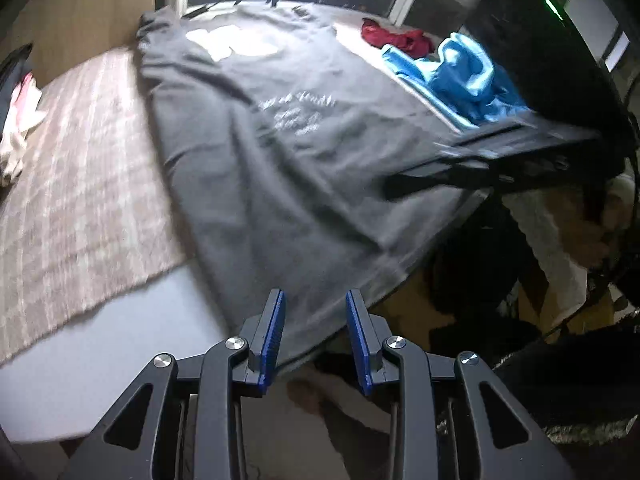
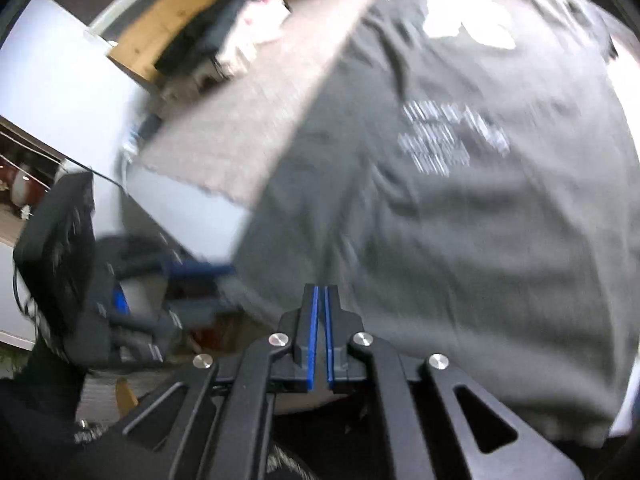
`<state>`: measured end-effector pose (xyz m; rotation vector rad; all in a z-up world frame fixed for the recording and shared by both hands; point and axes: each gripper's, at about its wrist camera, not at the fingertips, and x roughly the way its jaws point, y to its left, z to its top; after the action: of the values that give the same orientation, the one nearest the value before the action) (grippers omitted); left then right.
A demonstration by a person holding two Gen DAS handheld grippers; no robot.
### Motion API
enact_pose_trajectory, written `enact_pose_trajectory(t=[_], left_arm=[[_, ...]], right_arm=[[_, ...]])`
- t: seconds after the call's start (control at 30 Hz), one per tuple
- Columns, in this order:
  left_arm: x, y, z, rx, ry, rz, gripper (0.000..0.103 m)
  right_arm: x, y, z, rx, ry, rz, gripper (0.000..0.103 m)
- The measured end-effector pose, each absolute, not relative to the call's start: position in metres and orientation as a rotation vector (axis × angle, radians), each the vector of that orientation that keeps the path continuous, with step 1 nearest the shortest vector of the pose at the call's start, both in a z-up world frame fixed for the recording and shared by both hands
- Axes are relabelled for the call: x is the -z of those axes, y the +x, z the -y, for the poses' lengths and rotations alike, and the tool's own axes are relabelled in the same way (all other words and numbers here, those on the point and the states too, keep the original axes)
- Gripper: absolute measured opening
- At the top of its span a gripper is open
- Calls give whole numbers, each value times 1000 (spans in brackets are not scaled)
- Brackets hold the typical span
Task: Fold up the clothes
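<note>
A grey T-shirt with white print lies spread flat on the bed, its hem toward me. My left gripper hovers open over the near-left part of the hem. Its blue pads stand apart with cloth below them, and neither presses on it. In the right wrist view the same grey T-shirt fills the frame. My right gripper is shut, its tips at the near hem. Whether cloth is pinched between its pads I cannot tell. The left wrist view shows the right gripper as a dark blur at the shirt's right edge.
A crumpled blue garment and a red one lie on the bed at the far right. A checked blanket covers the bed to the shirt's left, with pink-white clothes beyond. Dark clutter sits off the bed's right edge.
</note>
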<state>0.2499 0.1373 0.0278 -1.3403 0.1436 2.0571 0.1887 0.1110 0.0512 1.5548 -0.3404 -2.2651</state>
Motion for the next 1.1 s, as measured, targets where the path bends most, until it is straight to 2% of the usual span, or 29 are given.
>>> enact_pose_trajectory(t=[0.13, 0.27, 0.37, 0.5, 0.6, 0.63, 0.67, 0.87, 1.0, 1.1], left_arm=[[-14, 250, -144, -2025, -1356, -149, 29], [-12, 258, -148, -2012, -1377, -180, 31], [-23, 261, -154, -1983, -1377, -170, 31], [-64, 250, -182, -1973, -1279, -174, 31], [-97, 224, -211, -1976, -1200, -185, 36], [-107, 211, -223, -1977, -1171, -202, 36], [-116, 197, -237, -1992, -1140, -237, 36], [-140, 103, -338, -2024, -1059, -317, 36], [-125, 36, -413, -2042, -1090, -356, 36], [-108, -15, -458, -2055, -1142, -357, 36]], right_arm=[[-28, 167, -102, 2269, 1585, 282, 4], [-13, 186, -134, 2195, 1660, 398, 6], [-26, 216, -175, 2207, 1722, 445, 6], [-84, 237, -270, 2401, 1627, 598, 9], [-137, 229, -331, 2588, 1516, 573, 28], [-155, 222, -350, 2653, 1471, 552, 35], [-169, 214, -363, 2700, 1433, 532, 36], [-210, 120, -447, 2881, 1308, 320, 36], [-183, 30, -521, 2800, 1422, 322, 37], [-139, -30, -544, 2726, 1536, 281, 44]])
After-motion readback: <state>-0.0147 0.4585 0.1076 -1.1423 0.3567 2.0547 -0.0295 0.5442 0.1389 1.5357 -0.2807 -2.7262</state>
